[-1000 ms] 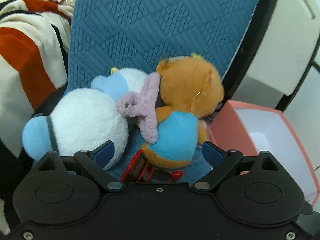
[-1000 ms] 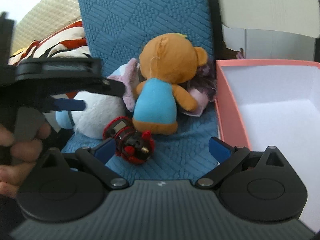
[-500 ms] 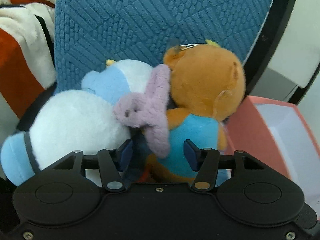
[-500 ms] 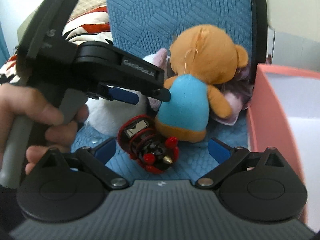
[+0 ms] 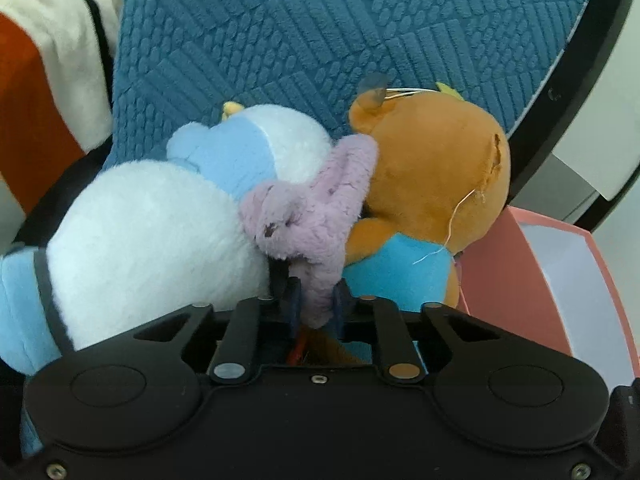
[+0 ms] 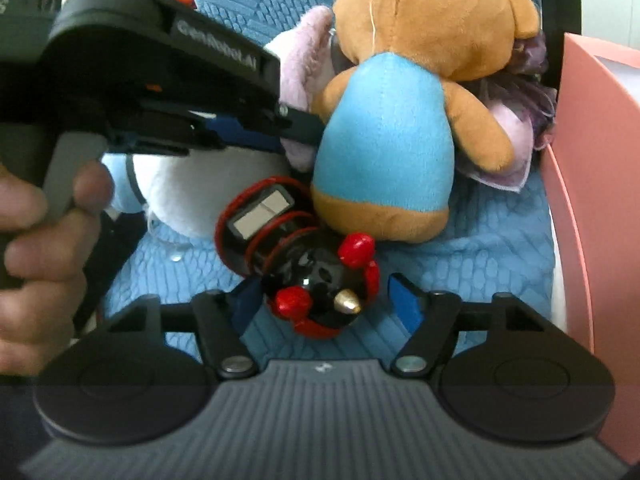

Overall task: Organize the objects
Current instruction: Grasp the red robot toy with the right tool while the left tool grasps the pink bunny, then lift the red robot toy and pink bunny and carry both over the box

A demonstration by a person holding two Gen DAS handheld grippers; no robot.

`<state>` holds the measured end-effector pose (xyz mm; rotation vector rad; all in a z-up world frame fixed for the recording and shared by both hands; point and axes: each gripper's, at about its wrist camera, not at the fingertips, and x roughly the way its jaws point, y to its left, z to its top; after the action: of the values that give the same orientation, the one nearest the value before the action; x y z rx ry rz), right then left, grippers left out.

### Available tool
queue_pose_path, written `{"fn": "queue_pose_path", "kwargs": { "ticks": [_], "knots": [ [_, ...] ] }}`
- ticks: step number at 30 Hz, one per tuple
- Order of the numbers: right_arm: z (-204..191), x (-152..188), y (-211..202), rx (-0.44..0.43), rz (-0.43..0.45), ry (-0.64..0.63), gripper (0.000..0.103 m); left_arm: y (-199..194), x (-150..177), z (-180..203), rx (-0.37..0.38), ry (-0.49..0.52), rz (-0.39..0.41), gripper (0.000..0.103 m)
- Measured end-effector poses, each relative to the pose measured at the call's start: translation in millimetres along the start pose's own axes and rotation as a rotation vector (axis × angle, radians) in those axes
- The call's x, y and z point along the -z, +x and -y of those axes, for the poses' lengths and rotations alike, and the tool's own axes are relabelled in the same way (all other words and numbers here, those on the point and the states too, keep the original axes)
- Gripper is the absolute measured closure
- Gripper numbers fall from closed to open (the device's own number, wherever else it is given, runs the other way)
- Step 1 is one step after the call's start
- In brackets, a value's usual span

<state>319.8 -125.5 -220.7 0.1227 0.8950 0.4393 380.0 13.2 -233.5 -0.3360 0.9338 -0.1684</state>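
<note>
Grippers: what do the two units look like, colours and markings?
Left gripper: smooth matte black body, two round caps, black linkages with silver and brass pivots, dark blue pads; white lettering on its side in the right wrist view. Right gripper: ribbed grey body, small logo, brighter blue pads. Bare hand, no sleeve visible.

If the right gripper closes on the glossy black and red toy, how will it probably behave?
The glossy black and red toy looks hard and smooth, so it may slip between the jaws of the right gripper. Its rounded body lies sideways on the blue textured cushion, so a push would probably roll it.
</note>
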Motion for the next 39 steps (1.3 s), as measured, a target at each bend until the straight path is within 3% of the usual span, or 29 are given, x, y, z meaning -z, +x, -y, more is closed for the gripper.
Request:
{"fn": "queue_pose_path", "kwargs": {
  "ticks": [8, 12, 14, 21, 29, 39],
  "knots": [
    [-6.2, -2.2, -26.9, 0.045, 0.07, -0.051, 0.04, -21.2, 7.9, -5.7, 0.017, -0.057, 0.039, 0.092],
    [-15.2, 1.3, -50.5, 0.114, 0.109, -0.132, 0.041, -38.2, 17.5, -11.8, 0.02, -0.081, 0.05, 0.092],
    [-19.3, 4.9, -57.2, 0.147, 0.114, -0.166, 0.05, -46.6, 23.0, -14.6, 0.026, -0.093, 0.046, 0.092],
    [-23.1, 23.9, -82.8, 0.207, 0.098, -0.188, 0.051, -64.8, 53.3, -11.7, 0.005, -0.079, -0.012, 0.093],
    [-22.0, 42.9, -102.7, 0.217, 0.075, -0.163, 0.051, -78.0, 83.9, -9.7, -0.044, -0.085, -0.077, 0.093],
    [-25.1, 47.9, -98.2, 0.235, 0.071, -0.189, 0.051, -64.1, 93.5, 0.0, -0.095, -0.049, -0.149, 0.089]
  ]
}}
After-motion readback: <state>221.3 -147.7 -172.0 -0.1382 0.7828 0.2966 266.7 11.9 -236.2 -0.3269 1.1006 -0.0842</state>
